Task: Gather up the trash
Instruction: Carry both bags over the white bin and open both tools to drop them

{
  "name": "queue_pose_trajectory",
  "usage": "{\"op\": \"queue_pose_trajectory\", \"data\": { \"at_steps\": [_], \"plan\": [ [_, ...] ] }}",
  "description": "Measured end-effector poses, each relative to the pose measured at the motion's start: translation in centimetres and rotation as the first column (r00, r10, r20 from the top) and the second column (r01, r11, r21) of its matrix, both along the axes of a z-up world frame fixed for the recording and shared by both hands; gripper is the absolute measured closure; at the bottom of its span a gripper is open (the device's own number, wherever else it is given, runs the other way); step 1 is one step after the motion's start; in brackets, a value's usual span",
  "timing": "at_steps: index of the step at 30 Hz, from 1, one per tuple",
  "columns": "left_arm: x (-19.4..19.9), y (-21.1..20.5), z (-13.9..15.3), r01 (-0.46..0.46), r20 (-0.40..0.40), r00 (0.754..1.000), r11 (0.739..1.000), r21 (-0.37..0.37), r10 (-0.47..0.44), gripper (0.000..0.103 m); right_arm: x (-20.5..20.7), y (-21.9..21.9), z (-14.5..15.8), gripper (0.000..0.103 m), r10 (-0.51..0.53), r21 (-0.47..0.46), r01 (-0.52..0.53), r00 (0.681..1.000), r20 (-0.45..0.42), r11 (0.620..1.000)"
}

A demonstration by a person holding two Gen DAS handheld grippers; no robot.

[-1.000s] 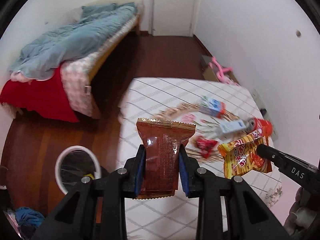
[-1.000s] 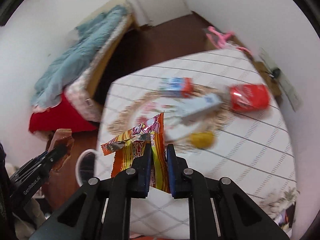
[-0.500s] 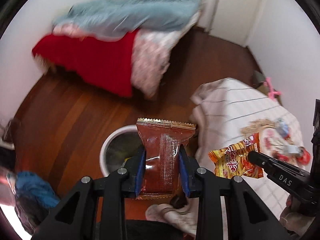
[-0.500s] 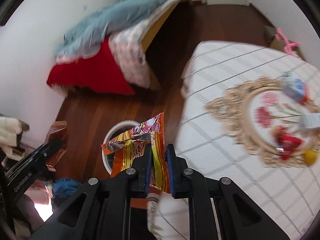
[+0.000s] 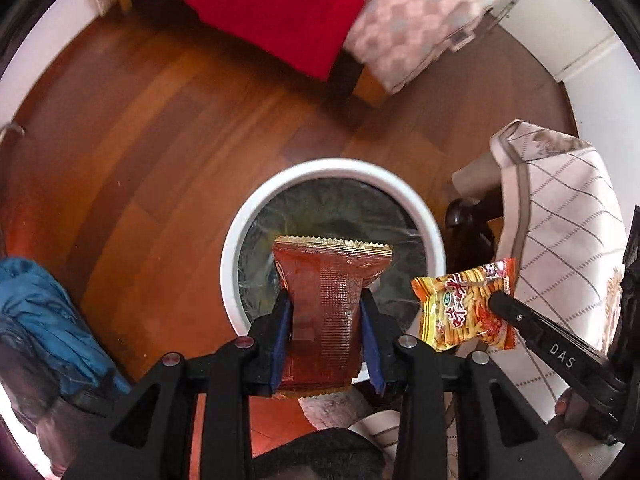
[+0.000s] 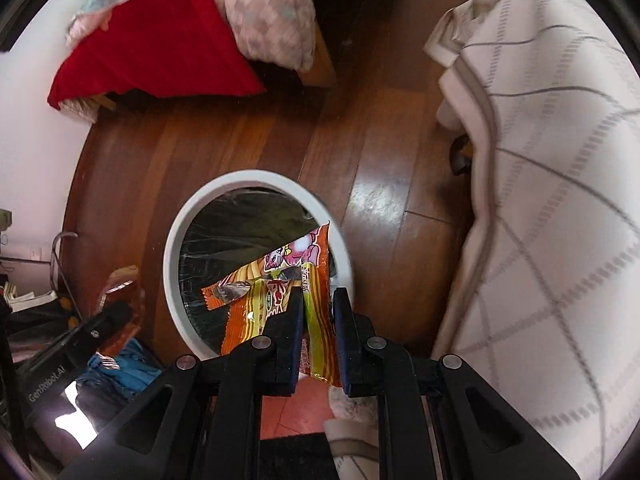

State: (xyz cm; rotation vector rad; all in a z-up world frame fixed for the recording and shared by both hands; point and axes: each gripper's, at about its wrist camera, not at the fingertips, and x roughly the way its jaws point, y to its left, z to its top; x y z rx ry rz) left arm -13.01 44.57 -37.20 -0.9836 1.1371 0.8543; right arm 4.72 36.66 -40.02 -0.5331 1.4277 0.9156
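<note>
Wrappers: two, one brown wrapper [image 5: 326,308] with a gold zigzag edge, one orange-yellow snack bag [image 6: 304,300].
Bin: one white-rimmed trash bin [image 5: 240,232], sitting under both wrappers.
Left gripper [image 5: 326,336]: its jaws have just been opening slightly, the pads are still touching the brown wrapper.
Right gripper [image 6: 317,320]: is pinching the snack bag tightly.

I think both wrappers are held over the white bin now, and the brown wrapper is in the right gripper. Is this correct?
Not quite. The brown wrapper is in the left gripper, as the left wrist view shows. The right gripper holds the yellow-orange snack wrapper. Both are over the white bin.
</note>
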Motion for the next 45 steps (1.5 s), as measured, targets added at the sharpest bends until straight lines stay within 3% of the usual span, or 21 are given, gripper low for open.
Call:
{"op": "queue_pose_trajectory", "data": {
  "at_steps": [4,7,9,11,15,19,21,33,45],
  "plan": [
    [-0.2,0.7,-1.6,-0.011,-0.01,1.0,0.999,-0.031,0.01,0.063,-1.0,1.5,-1.6,0.087,0.048,-0.041,-0.048,0.999,0.001,0.998],
    [-0.8,0.8,-1.8,-0.027,-0.002,1.0,0.999,-0.039,0.027,0.037,-1.8,1.7,-1.9,0.076,0.075,-0.052,-0.075,0.997,-0.008,0.996],
    [-1.3,1.1,-1.6,-0.037,0.0,0.999,0.999,-0.039,0.037,0.029,-2.2,1.6,-1.6,0.056,0.084,-0.047,-0.084,0.996,-0.011,0.995],
    [-1.6,1.2,-1.4,-0.051,-0.002,0.999,0.998,-0.034,0.051,0.023,-2.2,1.3,-1.2,0.043,0.09,-0.04,-0.09,0.996,-0.017,0.995],
    [-2.5,0.8,-0.5,-0.061,-0.011,0.998,0.998,-0.013,0.061,0.009,-2.6,0.4,-0.3,0.031,0.101,-0.024,-0.102,0.994,-0.029,0.995],
    [-3.3,0.0,0.7,-0.061,-0.024,0.998,0.998,0.024,0.061,0.008,-3.0,-0.7,0.6,0.017,0.119,-0.02,-0.119,0.993,-0.016,0.993],
    [-3.6,-0.4,1.3,-0.056,-0.03,0.998,0.997,0.047,0.058,0.001,-3.3,-1.3,1.0,0.0,0.13,-0.021,-0.13,0.991,-0.006,0.991],
    [-4.7,-4.9,5.8,-0.045,-0.059,0.997,0.983,0.179,0.056,0.0,-5.0,-4.3,5.5,0.0,0.181,-0.002,-0.183,0.974,0.135,0.983],
    [-4.9,-9.5,12.5,-0.028,-0.013,0.999,0.956,0.291,0.033,0.0,-5.4,-9.0,13.2,0.0,0.152,0.136,-0.174,0.975,0.16,0.975]
  ]
}}
